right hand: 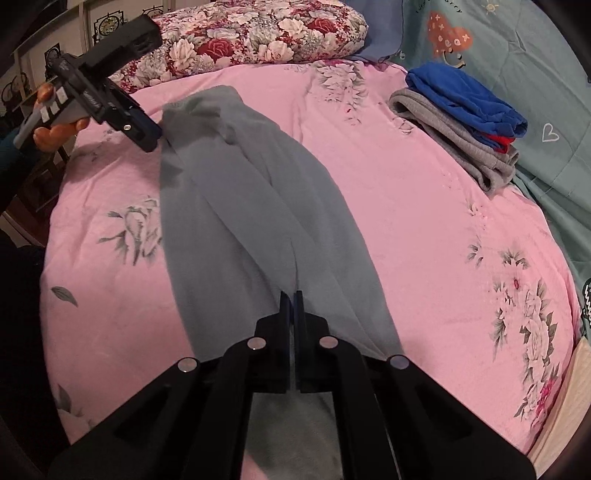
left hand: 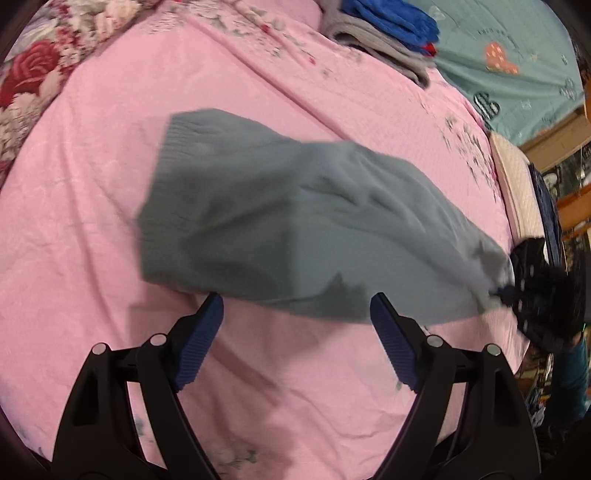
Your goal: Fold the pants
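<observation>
Grey pants (left hand: 295,221) lie lengthwise on the pink flowered bedsheet (left hand: 92,221), ribbed waistband to the left in the left wrist view. My left gripper (left hand: 295,299) hovers just short of the near edge of the pants, blue pads wide apart and nothing between them. In the right wrist view the pants (right hand: 251,206) stretch away from my right gripper (right hand: 291,295), whose jaws are shut on the leg end, the cloth gathering into folds at the tips. The right gripper (left hand: 535,288) shows at the right, pinching that end. The left gripper (right hand: 147,136), held by a hand, is beside the waistband.
A folded stack of grey, red and blue clothes (right hand: 465,122) sits at the far right of the bed. A red-and-white floral pillow (right hand: 258,33) lies at the head. A teal quilt (right hand: 535,74) covers the right side. The mattress edge (left hand: 517,184) drops off on the right.
</observation>
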